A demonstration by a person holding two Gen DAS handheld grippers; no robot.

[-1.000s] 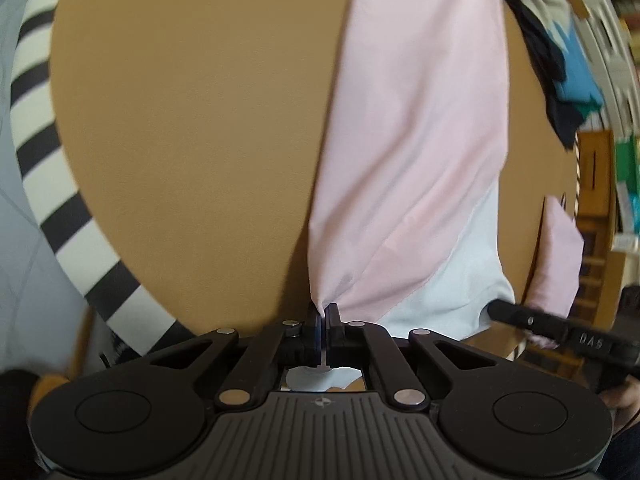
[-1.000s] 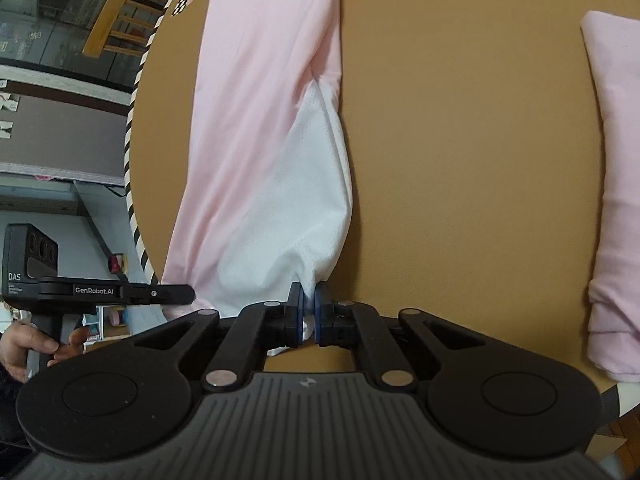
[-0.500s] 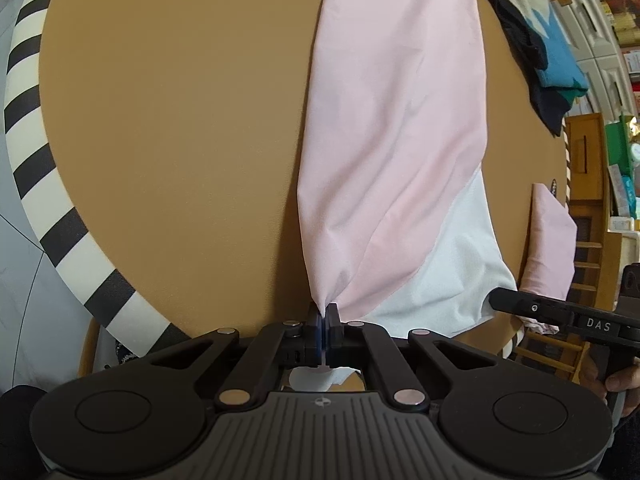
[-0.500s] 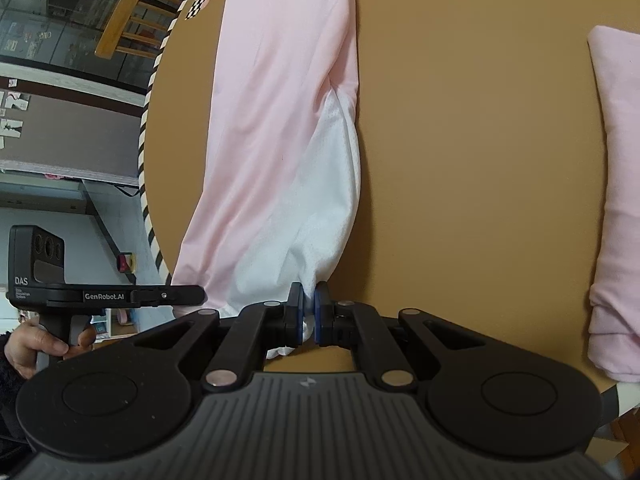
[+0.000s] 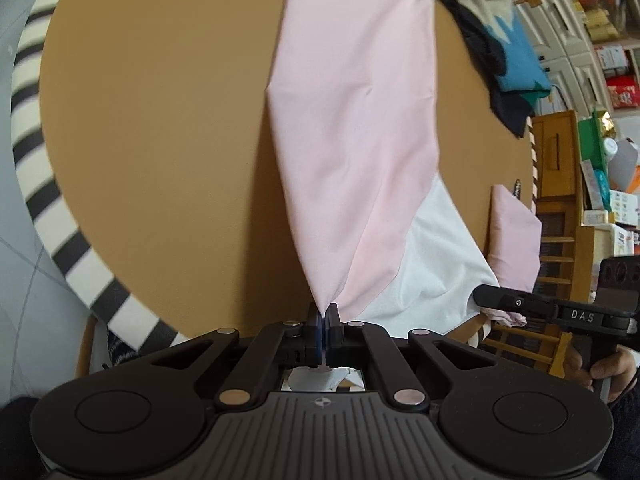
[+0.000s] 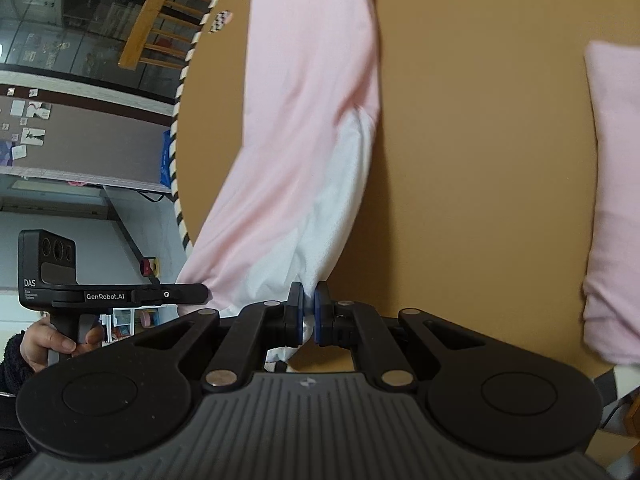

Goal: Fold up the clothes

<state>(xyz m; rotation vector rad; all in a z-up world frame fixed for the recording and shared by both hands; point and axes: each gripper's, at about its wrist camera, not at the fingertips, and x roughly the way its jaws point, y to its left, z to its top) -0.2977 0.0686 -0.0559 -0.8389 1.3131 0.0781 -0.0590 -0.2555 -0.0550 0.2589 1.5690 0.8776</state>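
A pink and white garment (image 5: 360, 148) stretches from the round brown table (image 5: 160, 160) up to both grippers. My left gripper (image 5: 323, 316) is shut on a pink corner of it. My right gripper (image 6: 307, 308) is shut on a white corner of the same garment (image 6: 304, 120). The near end of the cloth hangs taut between the two grippers, lifted off the table. The right gripper also shows at the right of the left wrist view (image 5: 520, 304), and the left gripper at the left of the right wrist view (image 6: 188, 292).
A folded pink cloth (image 6: 612, 200) lies on the table's right side, also seen in the left wrist view (image 5: 516, 236). A pile of dark, blue and grey clothes (image 5: 496, 52) sits at the far edge. The table has a black-and-white striped rim (image 5: 44, 184). Wooden chairs and shelves stand around.
Both grippers have risen and pulled back with the garment's corners. The cloth now hangs steeper and more of the room shows beyond the table's edge.
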